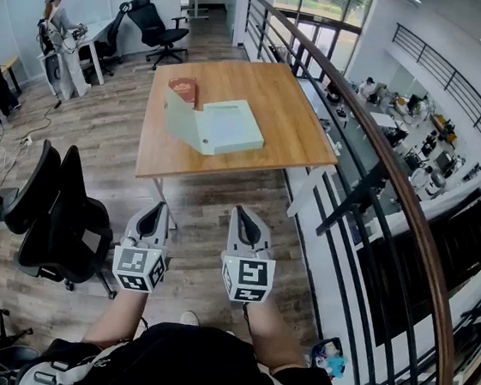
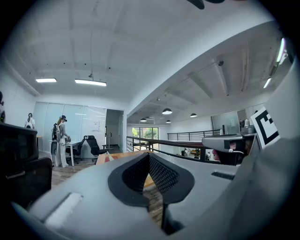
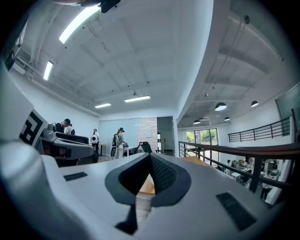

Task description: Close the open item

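Head view: I am holding the left claw and the right claw level and low in front of me, well short of the light wooden bench. I judge that the approach is not yet begun. The pale green flat box is lying near the bench's middle with its hinged lid standing up on the left, so this is the item to close. A small reddish-brown object is sitting just behind the lid, partly hidden; it may be a packet or a book.

Left gripper view: the left claw is pinching fully together with nothing in it. Its body is covering most of the bench, and I am not making out the box clearly.

Right gripper view: the right claw is likewise closed tight and empty. Only a sliver of wood is showing past it, and the box is hiding behind the claw.
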`<state>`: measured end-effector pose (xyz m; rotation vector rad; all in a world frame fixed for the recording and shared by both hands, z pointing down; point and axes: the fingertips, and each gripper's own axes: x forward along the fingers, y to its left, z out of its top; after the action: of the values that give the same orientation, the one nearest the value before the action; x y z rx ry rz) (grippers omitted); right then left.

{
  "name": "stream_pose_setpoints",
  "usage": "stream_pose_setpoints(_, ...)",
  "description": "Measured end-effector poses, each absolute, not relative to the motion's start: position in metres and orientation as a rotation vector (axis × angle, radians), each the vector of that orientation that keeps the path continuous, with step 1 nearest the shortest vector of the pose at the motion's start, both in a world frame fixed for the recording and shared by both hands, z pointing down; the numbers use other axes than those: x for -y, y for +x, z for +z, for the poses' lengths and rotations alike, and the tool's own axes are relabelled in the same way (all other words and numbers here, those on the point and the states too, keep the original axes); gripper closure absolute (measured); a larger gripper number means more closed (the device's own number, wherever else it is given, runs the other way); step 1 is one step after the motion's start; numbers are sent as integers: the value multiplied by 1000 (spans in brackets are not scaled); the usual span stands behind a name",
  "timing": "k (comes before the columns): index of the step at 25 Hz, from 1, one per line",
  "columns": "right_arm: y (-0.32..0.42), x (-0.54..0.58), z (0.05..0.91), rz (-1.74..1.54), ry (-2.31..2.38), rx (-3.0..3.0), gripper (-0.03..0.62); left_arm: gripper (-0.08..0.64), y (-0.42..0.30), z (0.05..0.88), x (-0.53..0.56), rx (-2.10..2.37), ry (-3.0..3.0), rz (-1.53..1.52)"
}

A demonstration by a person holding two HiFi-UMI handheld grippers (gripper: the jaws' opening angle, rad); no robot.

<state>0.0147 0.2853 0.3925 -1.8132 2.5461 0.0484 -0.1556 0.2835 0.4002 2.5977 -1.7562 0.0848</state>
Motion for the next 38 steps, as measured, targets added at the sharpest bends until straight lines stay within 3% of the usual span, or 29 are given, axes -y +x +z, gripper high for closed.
stream_pose_setpoints(25, -57, -256, 412, 13, -1915, -2529, 589, 560, -237, 418, -245, 1681, 2575, -22)
stream_pose_setpoints(38, -57, -214, 414, 52, -1922, -2526, 589, 560, -252, 421, -202, 1691, 2556, -62)
